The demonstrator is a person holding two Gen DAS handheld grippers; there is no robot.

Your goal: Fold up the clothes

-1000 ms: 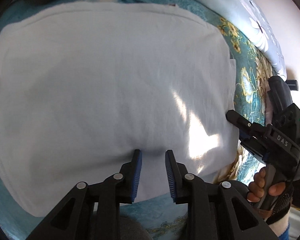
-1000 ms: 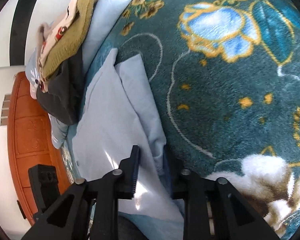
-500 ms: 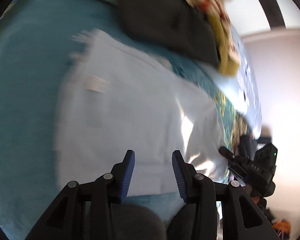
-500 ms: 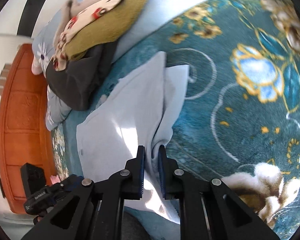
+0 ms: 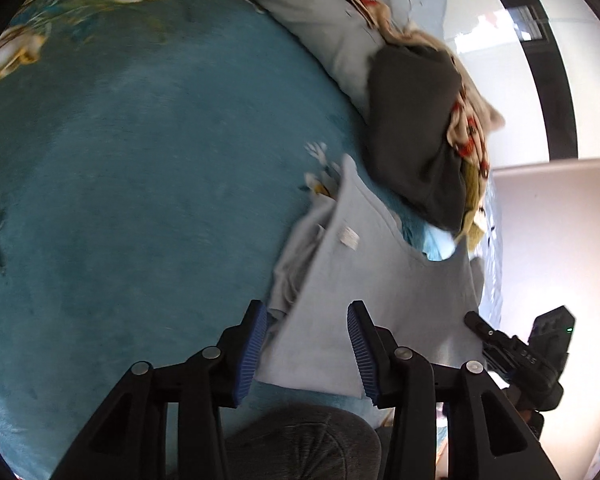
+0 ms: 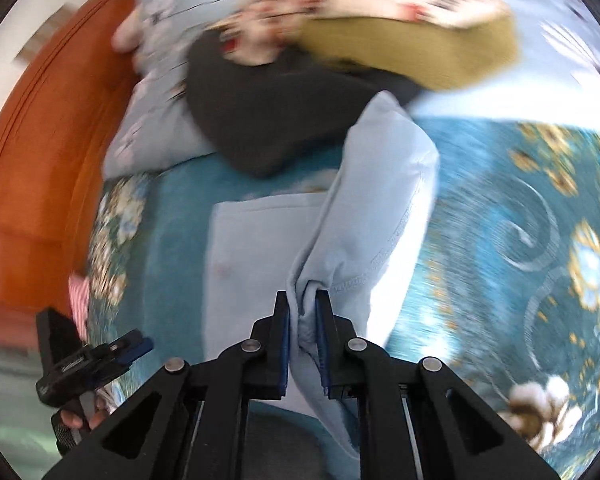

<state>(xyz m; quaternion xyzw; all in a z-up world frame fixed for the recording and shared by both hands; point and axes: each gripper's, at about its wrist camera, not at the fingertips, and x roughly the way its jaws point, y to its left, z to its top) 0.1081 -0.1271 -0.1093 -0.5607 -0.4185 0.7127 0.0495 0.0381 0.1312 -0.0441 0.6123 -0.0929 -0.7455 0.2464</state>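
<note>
A pale blue garment (image 5: 376, 280) lies on the teal floral blanket (image 5: 140, 200). In the right wrist view my right gripper (image 6: 302, 312) is shut on a bunched edge of the garment (image 6: 380, 208) and holds that part lifted, with the rest draped back onto the bed. My left gripper (image 5: 307, 324) is open and empty, just above the garment's near edge. The right gripper also shows in the left wrist view (image 5: 520, 356), at the lower right. The left gripper shows in the right wrist view (image 6: 100, 360), at the lower left.
A pile of clothes, dark grey (image 5: 416, 136), floral and mustard (image 6: 412, 52), rests on a pale pillow (image 5: 324, 12) just beyond the garment. An orange wooden headboard (image 6: 40, 152) stands at the left in the right wrist view. A white wall (image 5: 552, 220) lies to the right.
My right gripper has shut on the garment's edge and lifted it, folding it toward the clothes pile. My left gripper has opened wider and swung left, away from the flat cloth.
</note>
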